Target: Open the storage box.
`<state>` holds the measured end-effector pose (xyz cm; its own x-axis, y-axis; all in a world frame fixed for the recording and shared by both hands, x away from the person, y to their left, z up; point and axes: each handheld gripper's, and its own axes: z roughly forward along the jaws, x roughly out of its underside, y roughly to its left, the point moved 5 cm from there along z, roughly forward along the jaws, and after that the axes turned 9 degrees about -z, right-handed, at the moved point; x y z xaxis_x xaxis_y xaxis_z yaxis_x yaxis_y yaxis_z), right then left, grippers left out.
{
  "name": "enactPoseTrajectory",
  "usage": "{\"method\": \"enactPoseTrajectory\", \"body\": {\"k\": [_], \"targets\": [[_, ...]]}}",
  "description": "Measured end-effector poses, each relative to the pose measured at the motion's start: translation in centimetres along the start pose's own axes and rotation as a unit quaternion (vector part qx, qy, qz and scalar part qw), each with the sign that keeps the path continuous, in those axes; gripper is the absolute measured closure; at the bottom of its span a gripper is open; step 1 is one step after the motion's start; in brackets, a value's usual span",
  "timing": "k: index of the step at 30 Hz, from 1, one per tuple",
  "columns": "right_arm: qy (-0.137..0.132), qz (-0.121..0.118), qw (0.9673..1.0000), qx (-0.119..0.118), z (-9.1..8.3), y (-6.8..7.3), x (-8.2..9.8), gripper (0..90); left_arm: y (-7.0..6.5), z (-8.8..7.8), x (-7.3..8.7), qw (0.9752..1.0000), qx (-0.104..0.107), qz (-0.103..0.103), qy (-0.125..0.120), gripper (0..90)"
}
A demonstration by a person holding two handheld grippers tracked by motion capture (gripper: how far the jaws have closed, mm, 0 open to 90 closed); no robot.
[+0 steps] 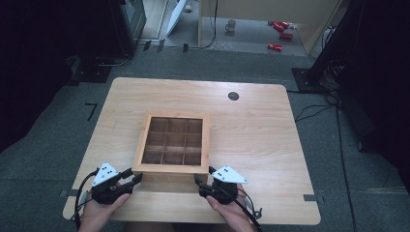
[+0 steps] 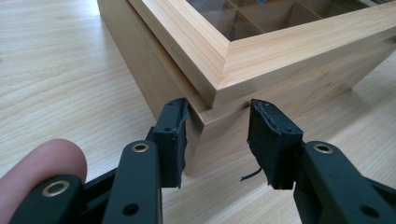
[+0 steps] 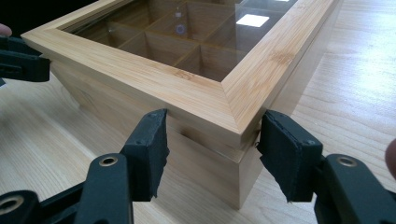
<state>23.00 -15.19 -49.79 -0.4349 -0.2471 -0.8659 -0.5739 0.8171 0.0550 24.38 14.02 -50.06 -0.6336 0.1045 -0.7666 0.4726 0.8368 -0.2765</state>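
Observation:
A shallow wooden box (image 1: 171,168) with a glass-windowed lid and a grid of compartments sits in the middle of the table, close to the near edge. My left gripper (image 1: 135,175) is at its near left corner. In the left gripper view the jaws (image 2: 217,116) straddle that corner (image 2: 219,70), and both pads lie against the wood just under the overhanging lid. My right gripper (image 1: 203,174) is at the near right corner. Its jaws (image 3: 212,126) stand on either side of that corner (image 3: 233,107); I cannot tell whether the pads press on it.
The light wooden table (image 1: 251,130) has a round dark cable hole (image 1: 233,95) at the back. The left gripper's jaw (image 3: 18,60) shows at the far left of the right gripper view. Red cans (image 1: 280,29) and a mug (image 1: 231,25) lie on the floor beyond.

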Motion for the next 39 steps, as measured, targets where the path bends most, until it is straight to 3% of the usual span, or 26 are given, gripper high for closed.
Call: {"method": "enactPoseTrajectory", "body": {"k": [9, 16, 22, 32, 35, 39], "targets": [[0.000, -0.019, 0.9998, 0.008, 0.1, 0.1, 0.1, 42.8, -0.3, -0.2, -0.2, 0.9998, -0.014, 0.010, -0.014, 60.7], [-0.005, -0.041, 0.9989, 0.023, 0.1, 0.2, 0.2, 42.3, -0.4, -0.3, -0.3, 0.9998, -0.011, 0.008, -0.017, 60.7], [0.004, -0.036, 0.9989, 0.031, 0.4, -0.2, 0.8, 41.4, -0.4, -0.3, -0.4, 0.9998, -0.008, 0.007, -0.019, 60.7], [-0.009, -0.028, 0.9989, 0.037, 0.3, -0.3, 0.4, 41.6, -0.2, -0.3, -0.4, 0.9998, 0.001, 0.004, -0.019, 60.2], [-0.008, -0.032, 0.9987, 0.039, 0.3, -0.2, 0.4, 41.6, 0.0, -0.4, -0.3, 0.9998, 0.012, 0.003, -0.015, 57.2], [-0.010, -0.035, 0.9985, 0.040, 0.2, -0.1, 0.3, 41.5, 0.7, -0.3, 0.2, 0.9999, -0.002, 0.015, -0.001, 47.0]]}}
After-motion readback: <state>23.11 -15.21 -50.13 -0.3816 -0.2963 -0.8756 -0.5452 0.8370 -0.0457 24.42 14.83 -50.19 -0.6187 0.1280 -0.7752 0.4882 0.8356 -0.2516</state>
